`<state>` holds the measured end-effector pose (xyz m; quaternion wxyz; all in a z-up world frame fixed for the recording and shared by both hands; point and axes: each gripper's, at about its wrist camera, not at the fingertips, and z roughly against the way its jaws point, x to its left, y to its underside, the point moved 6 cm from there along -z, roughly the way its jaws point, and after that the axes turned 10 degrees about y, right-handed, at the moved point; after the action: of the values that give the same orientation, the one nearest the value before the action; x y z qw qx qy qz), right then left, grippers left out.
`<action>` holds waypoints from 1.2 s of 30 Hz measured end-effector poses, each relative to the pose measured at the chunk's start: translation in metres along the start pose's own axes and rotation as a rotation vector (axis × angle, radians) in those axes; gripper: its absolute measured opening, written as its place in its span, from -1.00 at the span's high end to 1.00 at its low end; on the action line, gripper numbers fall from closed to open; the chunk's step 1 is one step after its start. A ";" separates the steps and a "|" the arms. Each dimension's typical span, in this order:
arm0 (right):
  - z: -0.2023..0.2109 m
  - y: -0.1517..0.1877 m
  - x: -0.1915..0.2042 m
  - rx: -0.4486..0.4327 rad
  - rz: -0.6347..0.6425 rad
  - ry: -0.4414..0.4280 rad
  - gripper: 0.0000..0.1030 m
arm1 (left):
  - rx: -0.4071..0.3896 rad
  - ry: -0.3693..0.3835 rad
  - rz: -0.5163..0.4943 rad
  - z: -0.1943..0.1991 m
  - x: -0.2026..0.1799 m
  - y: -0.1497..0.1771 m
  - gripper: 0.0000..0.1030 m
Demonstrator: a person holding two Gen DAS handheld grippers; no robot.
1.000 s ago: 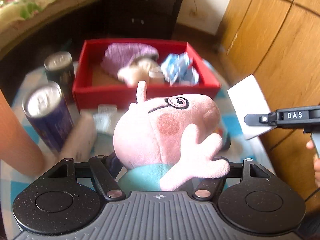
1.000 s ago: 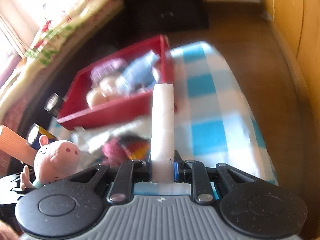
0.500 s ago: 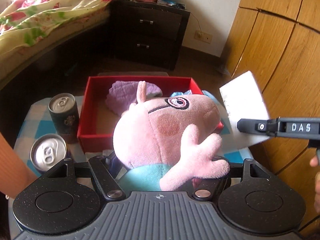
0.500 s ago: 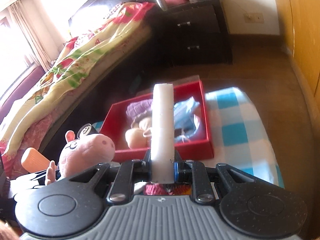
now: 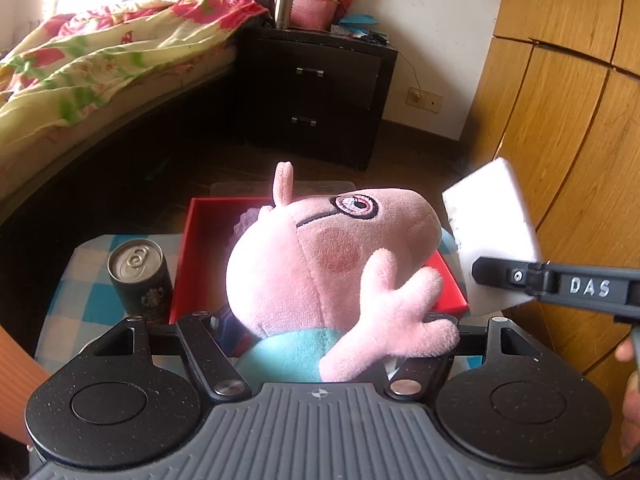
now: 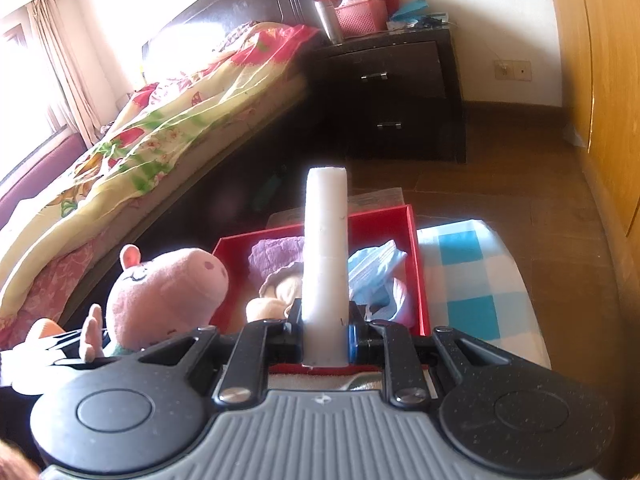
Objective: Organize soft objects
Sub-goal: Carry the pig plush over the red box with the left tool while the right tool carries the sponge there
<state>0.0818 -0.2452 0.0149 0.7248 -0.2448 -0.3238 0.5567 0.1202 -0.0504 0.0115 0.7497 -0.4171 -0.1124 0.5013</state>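
My left gripper (image 5: 320, 344) is shut on a pink pig plush toy (image 5: 332, 252) with a teal body, held above the table in front of the red box (image 5: 200, 240). My right gripper (image 6: 325, 332) is shut on a white foam sponge (image 6: 325, 256), held edge-on above the near side of the red box (image 6: 416, 272). In the left wrist view the sponge (image 5: 492, 232) and the right gripper (image 5: 488, 270) show at the right. In the right wrist view the plush (image 6: 168, 292) shows at the left. The box holds a purple cloth (image 6: 276, 252), a beige soft toy (image 6: 276, 292) and a blue-white cloth (image 6: 376, 272).
A dark drink can (image 5: 140, 276) stands on the blue-and-white checked tablecloth (image 6: 472, 280) left of the box. A bed (image 5: 80, 72) and a dark nightstand (image 5: 320, 92) stand behind, wooden wardrobe doors (image 5: 568, 120) at the right.
Both grippers have risen with their loads, the plush and the sponge. The table and red box now sit lower and farther in both views; the nearer blue can has left the left view.
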 end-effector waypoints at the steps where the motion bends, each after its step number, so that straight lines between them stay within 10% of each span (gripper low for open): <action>1: -0.003 0.000 0.001 0.004 0.004 0.003 1.00 | -0.003 -0.005 0.004 -0.001 0.002 -0.001 -0.37; 36: -0.084 -0.032 0.002 -0.013 0.047 0.085 1.00 | -0.024 -0.085 0.016 -0.056 0.037 -0.028 -0.38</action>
<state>0.1650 -0.2517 -0.0177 0.7230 -0.2806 -0.2903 0.5607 0.1888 -0.0523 -0.0123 0.7353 -0.4051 -0.1467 0.5231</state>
